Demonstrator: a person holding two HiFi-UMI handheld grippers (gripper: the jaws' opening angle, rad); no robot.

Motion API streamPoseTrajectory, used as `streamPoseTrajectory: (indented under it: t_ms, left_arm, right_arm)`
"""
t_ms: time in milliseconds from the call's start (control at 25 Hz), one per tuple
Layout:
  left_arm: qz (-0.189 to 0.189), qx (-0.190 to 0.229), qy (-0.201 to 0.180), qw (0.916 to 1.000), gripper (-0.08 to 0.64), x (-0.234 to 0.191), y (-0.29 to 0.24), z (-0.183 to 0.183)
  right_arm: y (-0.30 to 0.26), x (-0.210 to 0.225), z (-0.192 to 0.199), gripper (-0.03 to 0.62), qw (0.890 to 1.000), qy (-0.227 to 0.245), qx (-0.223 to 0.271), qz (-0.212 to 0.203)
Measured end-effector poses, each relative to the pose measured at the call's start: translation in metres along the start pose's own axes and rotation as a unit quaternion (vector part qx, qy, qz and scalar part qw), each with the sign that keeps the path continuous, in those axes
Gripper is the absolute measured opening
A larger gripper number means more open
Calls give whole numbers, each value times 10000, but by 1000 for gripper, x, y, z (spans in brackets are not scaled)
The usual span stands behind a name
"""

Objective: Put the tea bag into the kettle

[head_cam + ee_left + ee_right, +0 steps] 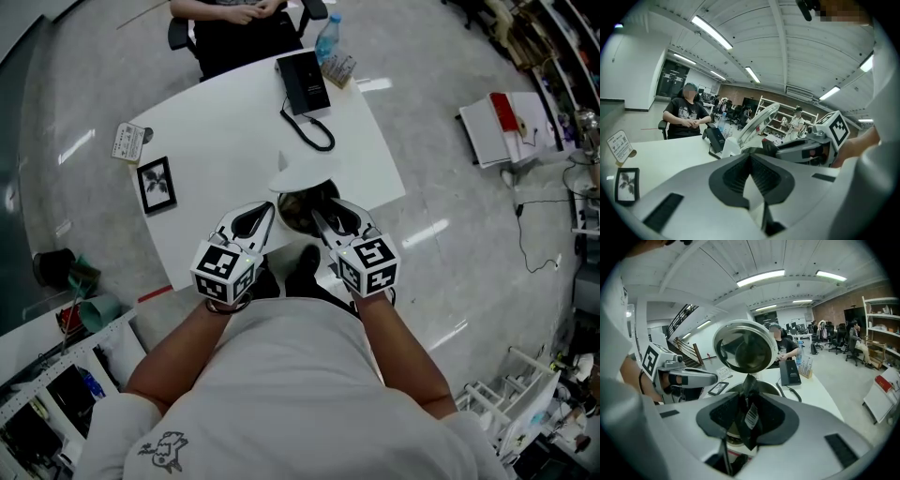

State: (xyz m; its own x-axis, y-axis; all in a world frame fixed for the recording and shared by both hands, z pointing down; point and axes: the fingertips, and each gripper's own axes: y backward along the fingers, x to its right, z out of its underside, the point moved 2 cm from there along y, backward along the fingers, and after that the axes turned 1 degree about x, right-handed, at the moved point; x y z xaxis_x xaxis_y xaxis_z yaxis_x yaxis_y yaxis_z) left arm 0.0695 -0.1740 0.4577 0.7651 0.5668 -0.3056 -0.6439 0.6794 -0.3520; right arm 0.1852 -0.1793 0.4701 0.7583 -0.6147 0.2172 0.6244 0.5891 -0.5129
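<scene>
The steel kettle stands at the near edge of the white table with its lid swung up. My right gripper hovers over the kettle's mouth, jaws parted. A dark tea bag with a white label hangs between them, and a gap shows on its left side. The raised lid fills the view just beyond. My left gripper sits beside the kettle's left, tips together, with a pale sliver behind them that I cannot identify. From there the lid and right gripper show.
A black desk phone with a looping cord lies at the table's far side by a water bottle. A framed picture and a card are at the left. A person sits across. Boxes lie on the floor at right.
</scene>
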Motion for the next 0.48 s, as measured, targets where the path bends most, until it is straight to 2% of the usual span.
streamPoseTrajectory:
  t_ms: [280, 480]
  left_arm:
    - [-203, 22, 152, 9997, 9, -2, -3, 5]
    - [-368, 98, 220, 9990, 9, 2, -7, 5]
  right_arm:
    - [0, 4, -1, 158, 9999, 116, -28, -107]
    - [2, 7, -1, 163, 9994, 166, -38, -296]
